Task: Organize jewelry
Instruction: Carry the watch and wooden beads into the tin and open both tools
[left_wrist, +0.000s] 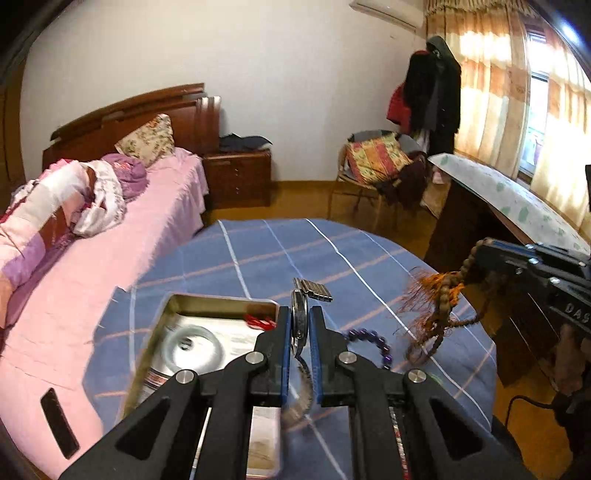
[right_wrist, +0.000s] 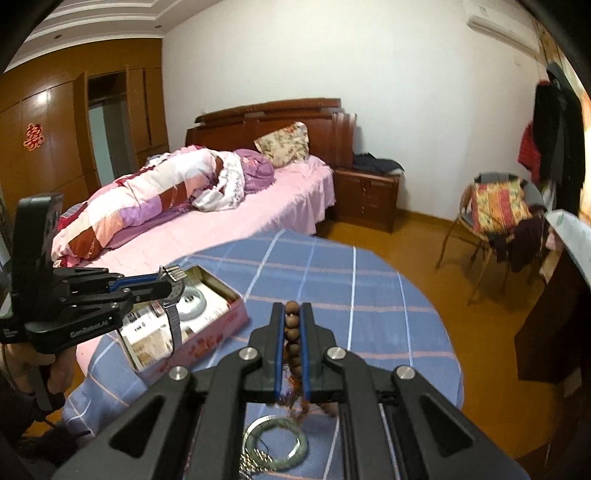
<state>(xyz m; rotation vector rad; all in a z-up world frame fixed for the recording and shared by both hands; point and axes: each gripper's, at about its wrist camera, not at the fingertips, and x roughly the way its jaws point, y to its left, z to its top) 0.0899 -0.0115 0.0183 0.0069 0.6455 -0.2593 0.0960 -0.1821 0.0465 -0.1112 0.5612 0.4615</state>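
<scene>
My left gripper (left_wrist: 300, 314) is shut on a metal wristwatch (left_wrist: 299, 321), held up over the table beside the open tin box (left_wrist: 221, 299). The watch strap hangs below the fingers. From the right wrist view the left gripper (right_wrist: 168, 282) holds the wristwatch (right_wrist: 173, 295) just over the tin box (right_wrist: 236, 314). My right gripper (right_wrist: 293, 314) is shut on a strand of brown wooden beads (right_wrist: 291, 332). In the left wrist view this right gripper (left_wrist: 480, 251) carries the wooden beads (left_wrist: 448, 295) with an orange tassel dangling. A pale bangle (left_wrist: 192, 347) lies inside the tin.
A purple bead bracelet (left_wrist: 369, 341) lies on the blue checked tablecloth (left_wrist: 277, 251). A green jade bangle (right_wrist: 277, 446) and a metal chain (right_wrist: 255, 465) lie under the right gripper. The pink bed (left_wrist: 110, 258) is left, a dark desk (left_wrist: 480, 221) right, a chair (right_wrist: 495, 214) behind.
</scene>
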